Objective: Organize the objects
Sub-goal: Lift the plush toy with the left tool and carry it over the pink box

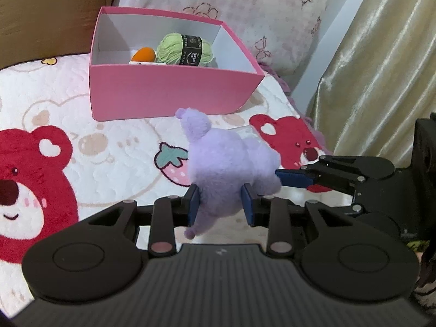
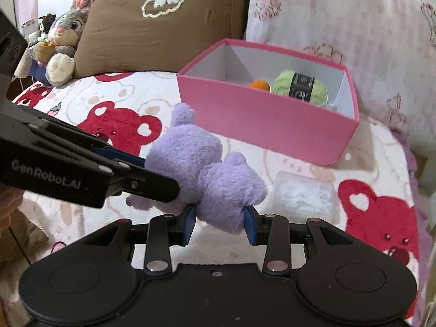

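Observation:
A fluffy purple plush toy (image 1: 218, 158) hangs above the bear-print blanket (image 1: 109, 147), held from two sides. My left gripper (image 1: 220, 204) is shut on its lower part, blue pads pressed into the fur. My right gripper (image 2: 220, 220) is shut on another lobe of the plush toy (image 2: 190, 152). In the left wrist view the right gripper's blue finger (image 1: 294, 179) reaches in from the right. Behind the toy stands an open pink box (image 1: 169, 90) holding a green yarn skein (image 1: 185, 47) and an orange ball (image 1: 145, 54).
A clear plastic case (image 2: 302, 196) with white stuff inside lies on the blanket, in front of the pink box (image 2: 261, 125). A brown pillow (image 2: 163, 27), a floral pillow (image 2: 340, 19) and a grey bunny plush (image 2: 62, 35) line the back. A beige curtain (image 1: 381, 68) hangs at the bed's right edge.

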